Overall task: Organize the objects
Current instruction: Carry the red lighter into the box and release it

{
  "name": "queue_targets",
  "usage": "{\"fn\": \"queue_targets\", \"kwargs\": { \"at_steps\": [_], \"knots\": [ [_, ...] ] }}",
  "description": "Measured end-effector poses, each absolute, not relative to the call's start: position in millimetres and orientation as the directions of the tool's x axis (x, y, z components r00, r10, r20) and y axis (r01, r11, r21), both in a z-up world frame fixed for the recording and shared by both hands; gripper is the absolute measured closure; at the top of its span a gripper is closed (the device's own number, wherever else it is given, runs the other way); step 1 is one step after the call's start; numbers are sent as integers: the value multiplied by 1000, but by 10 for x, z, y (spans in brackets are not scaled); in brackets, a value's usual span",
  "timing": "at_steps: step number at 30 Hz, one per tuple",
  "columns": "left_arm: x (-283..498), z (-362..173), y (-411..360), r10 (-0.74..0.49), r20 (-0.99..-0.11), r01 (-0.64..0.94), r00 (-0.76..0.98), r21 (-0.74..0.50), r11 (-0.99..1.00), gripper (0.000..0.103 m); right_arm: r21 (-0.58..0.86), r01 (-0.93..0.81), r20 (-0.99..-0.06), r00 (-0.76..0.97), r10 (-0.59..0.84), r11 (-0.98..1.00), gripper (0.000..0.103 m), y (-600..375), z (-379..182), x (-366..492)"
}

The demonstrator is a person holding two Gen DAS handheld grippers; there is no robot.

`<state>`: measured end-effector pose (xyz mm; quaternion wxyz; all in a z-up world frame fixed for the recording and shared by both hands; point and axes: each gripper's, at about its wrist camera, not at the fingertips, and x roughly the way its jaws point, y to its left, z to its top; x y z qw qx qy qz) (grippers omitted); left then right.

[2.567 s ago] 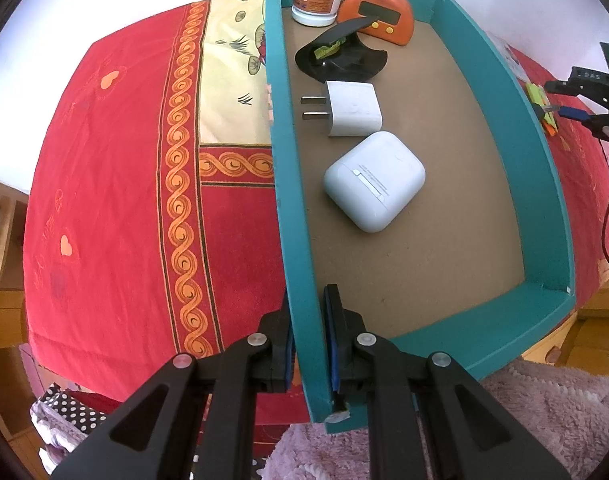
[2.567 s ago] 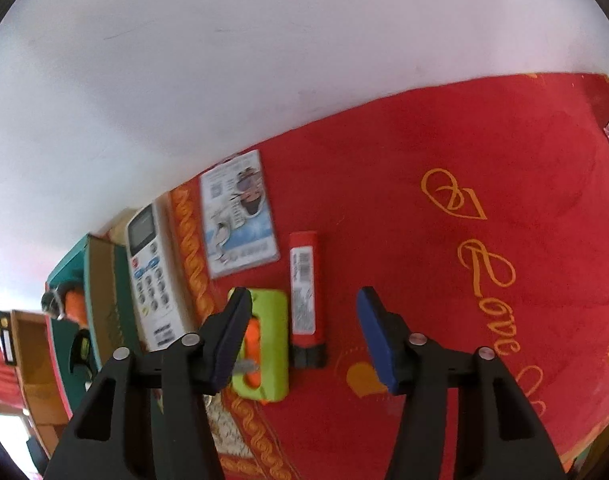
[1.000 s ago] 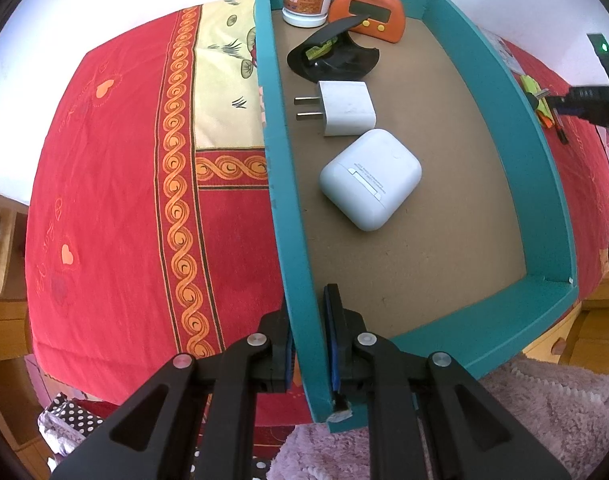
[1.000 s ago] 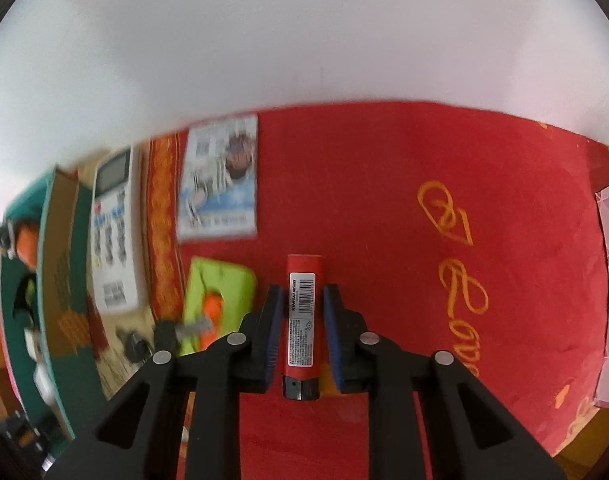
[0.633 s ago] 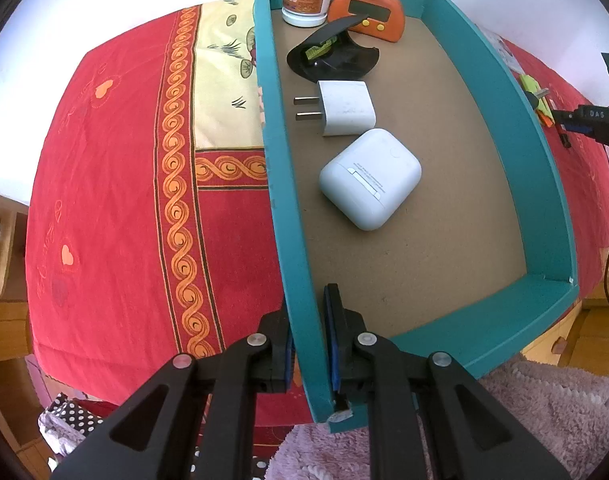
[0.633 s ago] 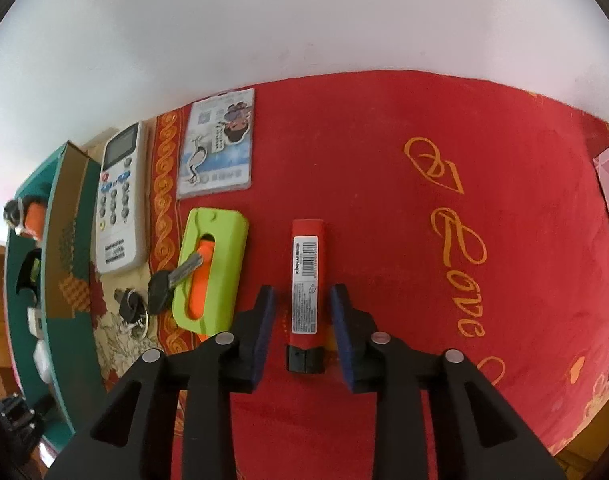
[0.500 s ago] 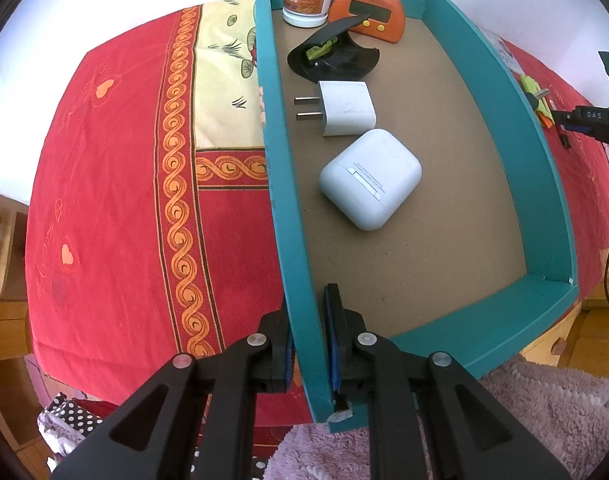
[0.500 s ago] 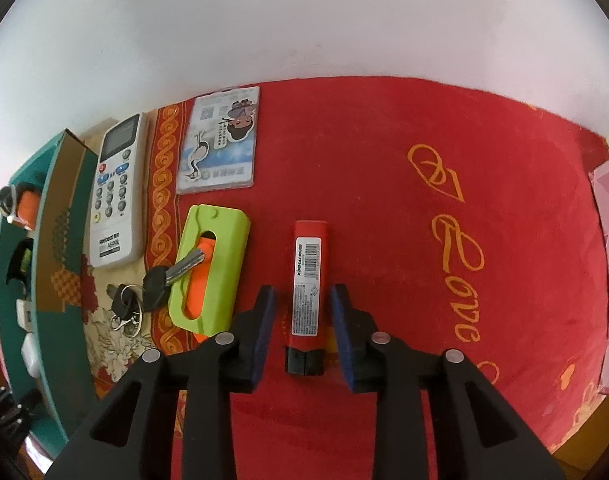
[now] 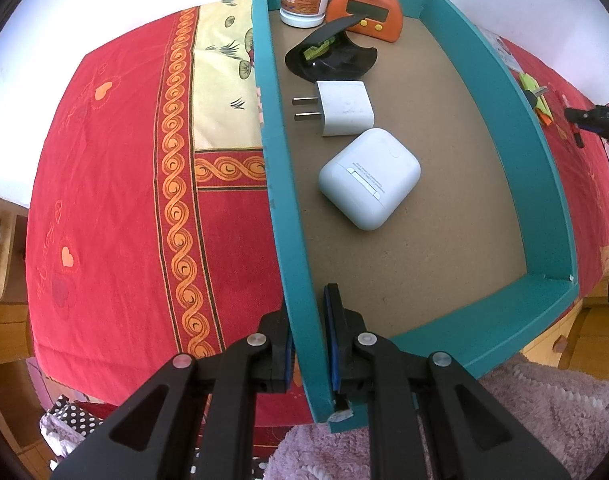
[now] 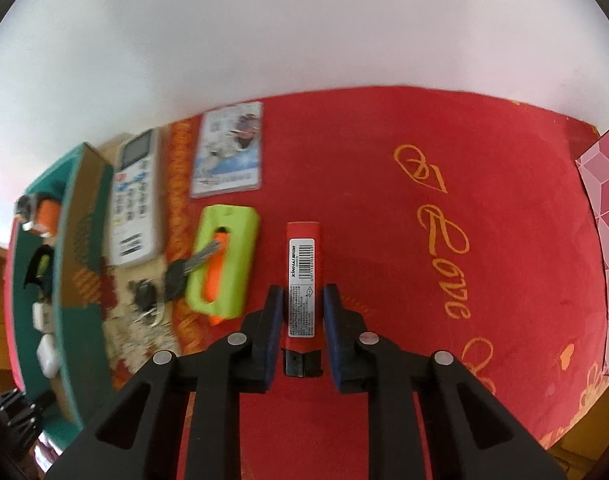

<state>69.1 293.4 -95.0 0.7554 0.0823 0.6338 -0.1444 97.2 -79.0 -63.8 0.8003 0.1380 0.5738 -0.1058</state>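
Left gripper point(image 9: 308, 340), bottom centre, is clamped on the teal tray's wall point(image 9: 292, 240). Right gripper point(image 10: 303, 316) has just squeezed shut around the red lighter point(image 10: 303, 280), mid-frame on the red cloth. Next I'd guess: carry it into the tray.

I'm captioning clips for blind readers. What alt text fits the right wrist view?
The right tool clamps a red lighter above a red cloth. To its left lie a green case, keys, a remote and a card.
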Motion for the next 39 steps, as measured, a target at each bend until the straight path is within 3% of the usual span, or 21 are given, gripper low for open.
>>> {"fn": "queue_targets", "kwargs": {
  "at_steps": [14,22,39],
  "knots": [
    [697,-958,2908,-104,-983,331,153,-48,942,91,225,9,-900,384,205,974,82,766,-89,1054],
    [700,-969,2875,-104,-983,339,151,-48,939,91,192,-122,-927,304,221,974,82,1441,-400,1175],
    [692,-956,2844,-111,-983,358,148,-51,932,91,167,-178,-957,207,203,970,82,1796,-926,1391]
  ]
}}
